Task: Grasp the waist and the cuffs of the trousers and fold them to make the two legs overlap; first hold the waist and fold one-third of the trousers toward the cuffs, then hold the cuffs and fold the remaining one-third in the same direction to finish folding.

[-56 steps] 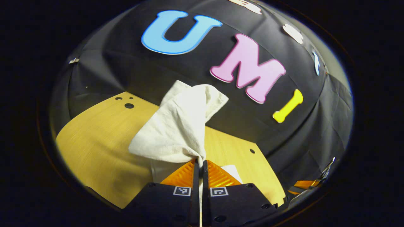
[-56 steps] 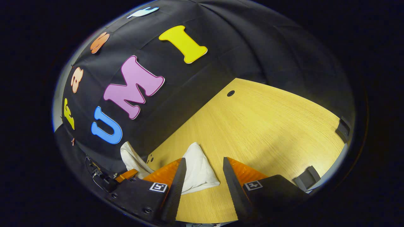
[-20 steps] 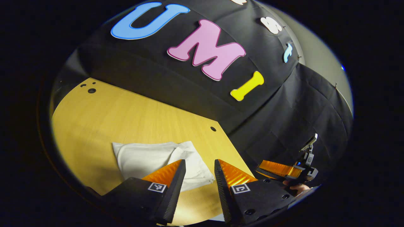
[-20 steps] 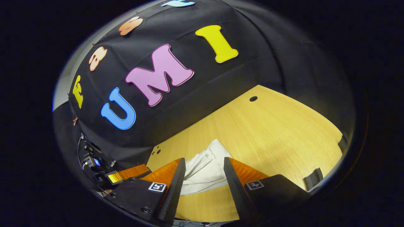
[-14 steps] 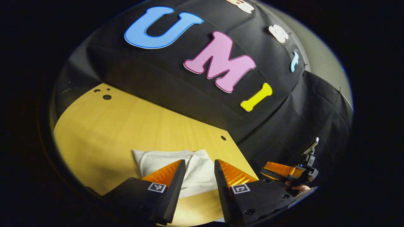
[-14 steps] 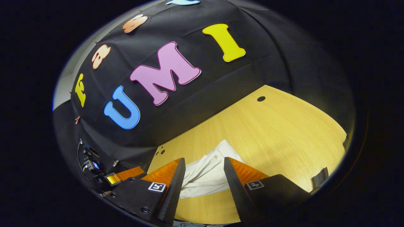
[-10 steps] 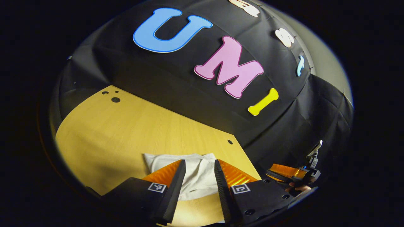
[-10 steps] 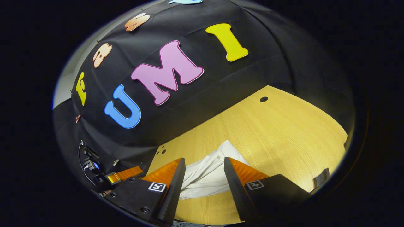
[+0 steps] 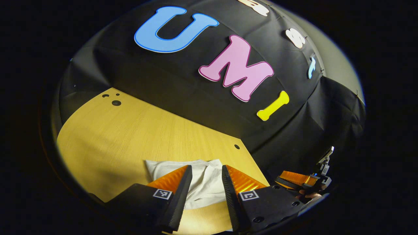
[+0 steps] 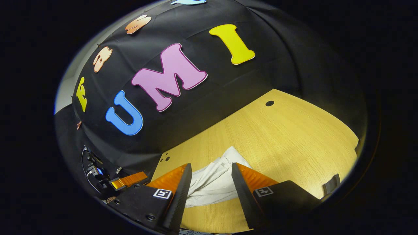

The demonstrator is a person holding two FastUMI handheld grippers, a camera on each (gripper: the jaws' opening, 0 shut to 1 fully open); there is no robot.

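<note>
White folded trousers lie on the table; both grippers gape, empty.

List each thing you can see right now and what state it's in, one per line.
trousers: folded into a compact white bundle, lying flat on the table, held by neither gripper.
left gripper: open, fingers apart over the bundle.
right gripper: open, fingers apart over the bundle.
table: wooden top, bare around the bundle.

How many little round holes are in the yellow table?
4: three clustered at one back corner of the table, the biggest here, and one at the other. More may be hidden.
</note>
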